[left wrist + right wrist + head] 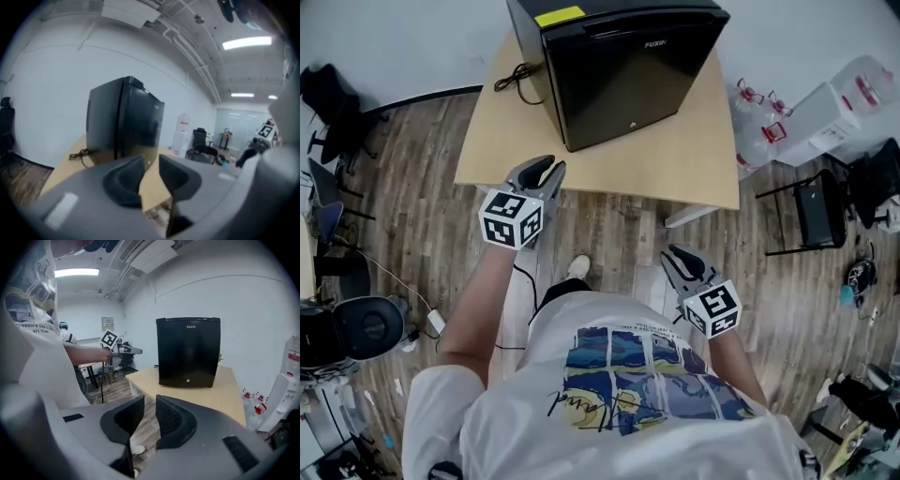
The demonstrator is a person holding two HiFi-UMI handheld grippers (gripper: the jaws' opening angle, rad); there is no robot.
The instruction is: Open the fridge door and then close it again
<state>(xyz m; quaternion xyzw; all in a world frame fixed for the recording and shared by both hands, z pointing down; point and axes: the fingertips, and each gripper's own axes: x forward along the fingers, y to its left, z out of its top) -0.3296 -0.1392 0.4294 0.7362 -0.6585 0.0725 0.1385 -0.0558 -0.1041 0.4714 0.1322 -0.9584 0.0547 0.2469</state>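
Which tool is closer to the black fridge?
Left. The left tool is at the near edge of the table, in front of the fridge; the right tool hangs farther back, over the floor.

An office: swivel chair (pixel 200 137), water bottles (pixel 755 141), strip ceiling lights (pixel 247 42).

Glossy black fridge (pixel 628 75), smooth pale wood table (pixel 694 159), grained plank floor (pixel 609 234), matt grey plastic left hand-held gripper (pixel 551 167)

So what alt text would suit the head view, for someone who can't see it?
A closed black mini fridge stands on a wooden table; before it, a person holds the left gripper and right gripper, both open and empty.
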